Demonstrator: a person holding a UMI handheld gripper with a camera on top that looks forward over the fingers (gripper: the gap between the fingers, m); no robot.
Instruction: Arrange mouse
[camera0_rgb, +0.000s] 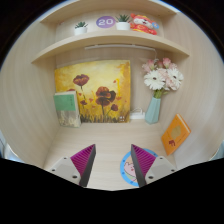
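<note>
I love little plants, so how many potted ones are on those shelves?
2, both on the top shelf: one small potted plant to the left of the round purple sign, the other just to its right. The gripper is open below. Others may be hidden.

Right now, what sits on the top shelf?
The top shelf holds two potted plants, a round purple sign and an orange item. No mouse visible; gripper open.

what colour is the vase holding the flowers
Light blue-teal vase, holding pale pink and white flowers; seen in the gripper view, beyond the open gripper.
</note>
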